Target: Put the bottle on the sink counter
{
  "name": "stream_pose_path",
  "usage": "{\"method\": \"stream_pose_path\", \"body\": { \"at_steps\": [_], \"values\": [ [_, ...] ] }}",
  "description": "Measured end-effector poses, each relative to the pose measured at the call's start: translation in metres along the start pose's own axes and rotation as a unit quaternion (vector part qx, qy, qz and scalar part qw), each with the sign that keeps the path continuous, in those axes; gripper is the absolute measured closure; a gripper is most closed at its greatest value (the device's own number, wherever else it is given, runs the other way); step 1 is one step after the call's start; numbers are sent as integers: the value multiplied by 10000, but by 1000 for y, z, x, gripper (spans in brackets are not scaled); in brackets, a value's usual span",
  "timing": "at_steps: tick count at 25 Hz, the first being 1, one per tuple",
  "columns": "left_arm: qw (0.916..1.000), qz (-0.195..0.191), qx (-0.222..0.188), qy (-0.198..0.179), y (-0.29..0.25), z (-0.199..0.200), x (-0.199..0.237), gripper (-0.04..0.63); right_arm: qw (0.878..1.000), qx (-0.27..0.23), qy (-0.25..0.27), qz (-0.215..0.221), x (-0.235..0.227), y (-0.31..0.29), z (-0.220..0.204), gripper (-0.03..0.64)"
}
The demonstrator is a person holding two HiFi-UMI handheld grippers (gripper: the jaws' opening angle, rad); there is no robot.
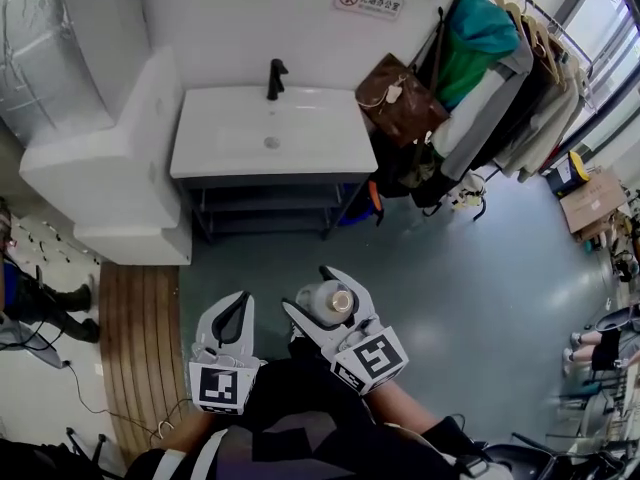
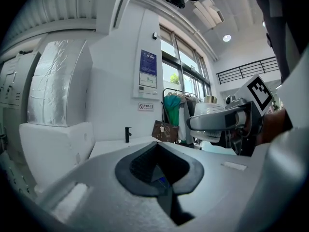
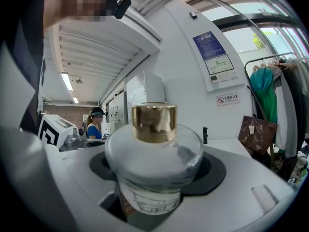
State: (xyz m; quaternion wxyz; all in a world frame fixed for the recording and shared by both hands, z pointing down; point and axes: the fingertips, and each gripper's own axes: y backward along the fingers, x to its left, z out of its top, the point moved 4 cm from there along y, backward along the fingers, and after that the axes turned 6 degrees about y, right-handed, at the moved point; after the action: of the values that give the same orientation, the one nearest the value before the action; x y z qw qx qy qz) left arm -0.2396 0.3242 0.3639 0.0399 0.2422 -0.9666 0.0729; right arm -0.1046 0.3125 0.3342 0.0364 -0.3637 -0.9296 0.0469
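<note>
Closest in, the right claw is clamped wide around a stubby clear glass bottle with a gold cap. The bottle sits upright between the jaws, held by its body below the fat shoulder. The left claw is right beside it, jaws together, nothing in them.

My worry is that the glass looks smooth and round, so I'd guess it could twist or slide out if the squeeze eases. Right now it's hanging over bare grey-blue floor, well short of the desk. A slip here likely means broken glass, not a rolling bottle.

Further out, the desk top looks mostly like one shallow white basin with a drain in the middle. Set down on a sloped bit, the bottle might rock. The flat margins look like the safer bet, I reckon. The black faucet stands at the back edge, and a brown bag crowds the right end, so coming in too far right could knock it.

Around that there are white blocks butted against the desk's left side, an open shelf underneath, a strip of wooden flooring on the left, and a loaded clothes rack off to the right. There's a small sign on the white wall behind.
</note>
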Motion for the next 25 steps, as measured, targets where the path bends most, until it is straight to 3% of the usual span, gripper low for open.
{"method": "stream_pose_path", "body": {
  "at_steps": [10, 25],
  "values": [
    [9999, 39, 160, -20, -87, 18, 9, 595, 9999, 70, -8, 99, -75, -41, -8, 281],
    [9997, 40, 203, -152, -202, 36, -17, 595, 9997, 3, 66, 243, -184, -57, -10, 281]
  ]
}}
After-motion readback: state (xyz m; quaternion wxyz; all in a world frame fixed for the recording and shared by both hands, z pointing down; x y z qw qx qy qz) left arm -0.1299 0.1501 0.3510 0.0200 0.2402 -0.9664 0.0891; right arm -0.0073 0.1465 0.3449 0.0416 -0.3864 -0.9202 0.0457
